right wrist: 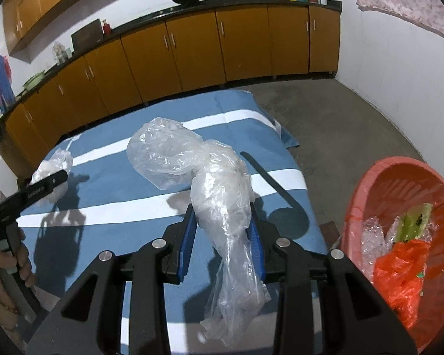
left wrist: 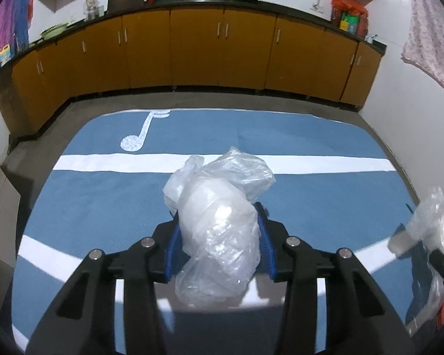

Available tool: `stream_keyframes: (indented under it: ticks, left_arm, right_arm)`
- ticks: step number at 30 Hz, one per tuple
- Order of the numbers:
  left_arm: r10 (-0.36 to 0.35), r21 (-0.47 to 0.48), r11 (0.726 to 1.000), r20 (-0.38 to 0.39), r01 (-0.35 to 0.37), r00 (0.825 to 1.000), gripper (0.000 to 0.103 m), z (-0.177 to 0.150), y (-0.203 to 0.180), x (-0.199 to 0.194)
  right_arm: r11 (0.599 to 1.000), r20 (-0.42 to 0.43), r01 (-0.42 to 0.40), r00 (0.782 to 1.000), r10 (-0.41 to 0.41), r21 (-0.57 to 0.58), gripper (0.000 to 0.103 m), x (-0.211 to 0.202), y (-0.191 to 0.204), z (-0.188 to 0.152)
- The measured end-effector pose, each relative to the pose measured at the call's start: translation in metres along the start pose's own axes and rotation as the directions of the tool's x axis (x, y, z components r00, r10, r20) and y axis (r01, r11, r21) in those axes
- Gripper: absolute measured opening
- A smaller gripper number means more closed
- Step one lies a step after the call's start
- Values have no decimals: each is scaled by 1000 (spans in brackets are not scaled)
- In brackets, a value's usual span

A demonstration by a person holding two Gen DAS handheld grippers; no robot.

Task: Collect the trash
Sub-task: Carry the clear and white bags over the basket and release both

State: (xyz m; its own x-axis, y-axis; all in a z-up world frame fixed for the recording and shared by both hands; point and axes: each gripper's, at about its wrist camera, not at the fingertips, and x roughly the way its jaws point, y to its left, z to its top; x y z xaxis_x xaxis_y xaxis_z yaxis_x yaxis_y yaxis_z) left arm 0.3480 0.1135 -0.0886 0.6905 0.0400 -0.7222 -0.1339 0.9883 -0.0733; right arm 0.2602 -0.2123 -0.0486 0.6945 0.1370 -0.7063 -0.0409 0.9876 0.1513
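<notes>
My left gripper point(left wrist: 219, 216) is shut on a crumpled clear plastic bag point(left wrist: 219, 207) and holds it above the blue striped cloth point(left wrist: 103, 207). My right gripper point(right wrist: 222, 219) is shut on a second clear plastic bag point(right wrist: 219, 189), longer and trailing down past the pads. The left gripper with its bag also shows in the right wrist view point(right wrist: 48, 174) at the far left. The right gripper's bag shows in the left wrist view point(left wrist: 429, 222) at the right edge. A red basket point(right wrist: 369, 183) with plastic scraps and an orange bag point(right wrist: 399, 275) stands at my right.
The blue cloth with white stripes and a music note point(left wrist: 137, 136) covers a low surface. Orange cabinets point(left wrist: 192, 50) under a dark counter line the far wall. Grey concrete floor point(right wrist: 325, 118) lies to the right, bounded by a white wall point(right wrist: 399, 74).
</notes>
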Motion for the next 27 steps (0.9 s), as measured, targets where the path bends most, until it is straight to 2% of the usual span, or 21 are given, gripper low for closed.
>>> stream_keyframes:
  ticks: [9,13,19,27]
  left_arm:
    - [-78,104,992,73,70,994,44,-16,-41,-69]
    - [-111,166,982,107,92,988,44,-23,-66,-96]
    - [-170,204,968,115,144,979,44,-31,-97,-127]
    - [-240,259,945,138,198,961,44,-40,-134,-164]
  right_arm:
    - [998,85,55,995,-55,7,34,-47,-17,-5]
    - [994,135,113,984,-113,4,34,-72,-27,-7]
    - [983,180,181,966,-183,29,34,-103,-46,-13]
    - [967,207,238,946,-251,86,34,-134,-77,-21]
